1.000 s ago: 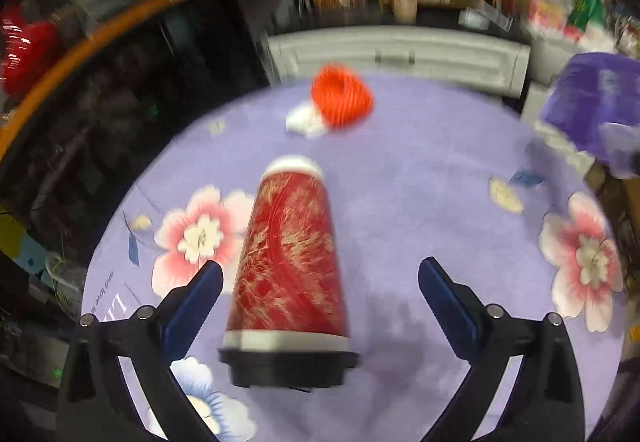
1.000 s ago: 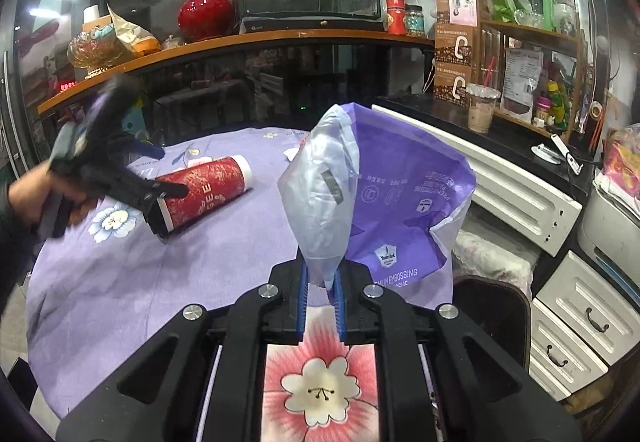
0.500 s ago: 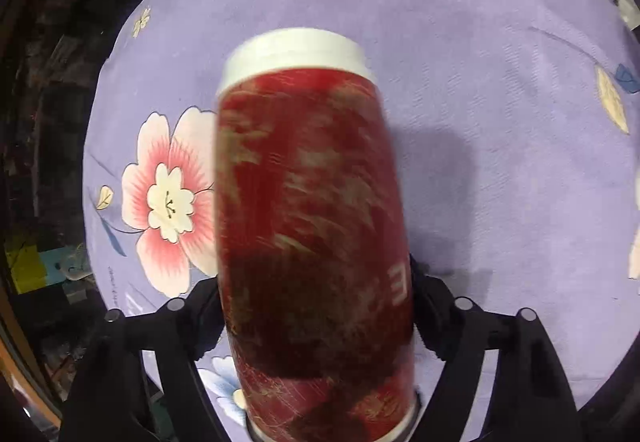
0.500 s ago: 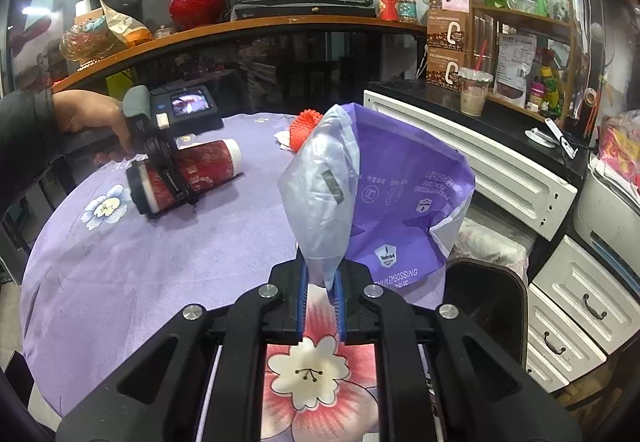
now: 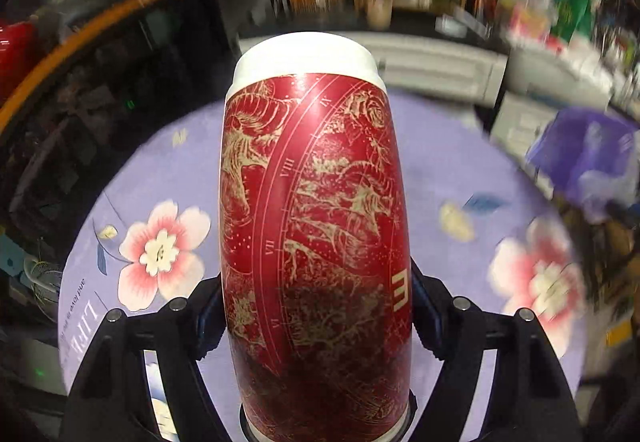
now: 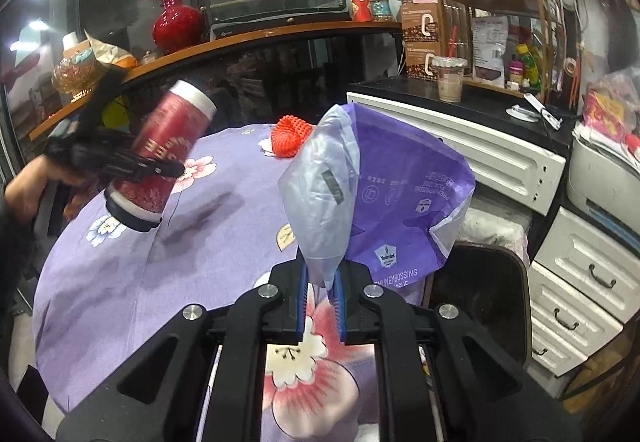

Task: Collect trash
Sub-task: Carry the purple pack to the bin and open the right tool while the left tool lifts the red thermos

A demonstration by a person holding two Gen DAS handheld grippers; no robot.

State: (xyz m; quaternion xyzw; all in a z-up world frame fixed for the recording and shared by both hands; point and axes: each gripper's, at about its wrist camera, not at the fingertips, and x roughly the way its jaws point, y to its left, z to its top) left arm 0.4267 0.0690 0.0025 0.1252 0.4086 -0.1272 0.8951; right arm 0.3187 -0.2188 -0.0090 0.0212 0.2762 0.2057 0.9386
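Lifted off the purple tablecloth (image 6: 224, 242) now, red cup (image 5: 314, 242) pinched in left gripper (image 5: 316, 318); carry toward two o'clock, tipping into purple bag (image 6: 400, 194) pinched by right gripper (image 6: 320, 298).

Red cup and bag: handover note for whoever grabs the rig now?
Left tool: shut on the red cup, held off the table.
Right tool: shut on the purple bag, mouth facing the cup.
Done: cup picked up.
Left: drop cup in the bag, then likely the orange net and white tissue at the table's far side.
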